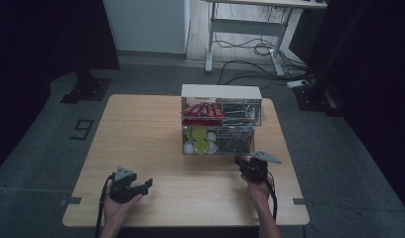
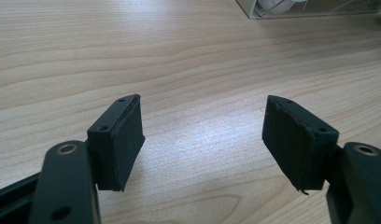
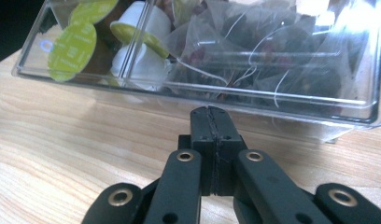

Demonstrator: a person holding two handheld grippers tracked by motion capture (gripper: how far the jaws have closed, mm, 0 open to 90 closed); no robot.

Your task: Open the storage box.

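Nearest the person, the left gripper (image 1: 141,187) rests low over the near-left part of the wooden table (image 1: 141,129), its jaws spread wide with nothing between them; in the left gripper view only bare wood grain lies under the pads (image 2: 123,140). The right gripper (image 1: 242,163) sits on the near right, its jaws pressed flat together on nothing, tips aimed at the front of the lower clear drawer (image 3: 282,100) and just short of it.

That drawer belongs to a clear two-tier organizer (image 1: 220,126) standing right of centre on the table. Its lower tier holds green-lidded capsules (image 3: 72,46) on the left and mesh tea bags (image 3: 254,56) on the right; the upper tier holds red sachets (image 1: 203,110) and more packets.

The step in hand looks like drawing the lower drawer out. To do it well, the right gripper should part its jaws first, take the front lip squarely at its middle, and pull straight toward the near edge, while the left could steady the light frame so it does not slide.

Beyond the table lies grey floor, a white-legged desk (image 1: 245,25) with loose cables (image 1: 260,54), and dark curtains at both sides.
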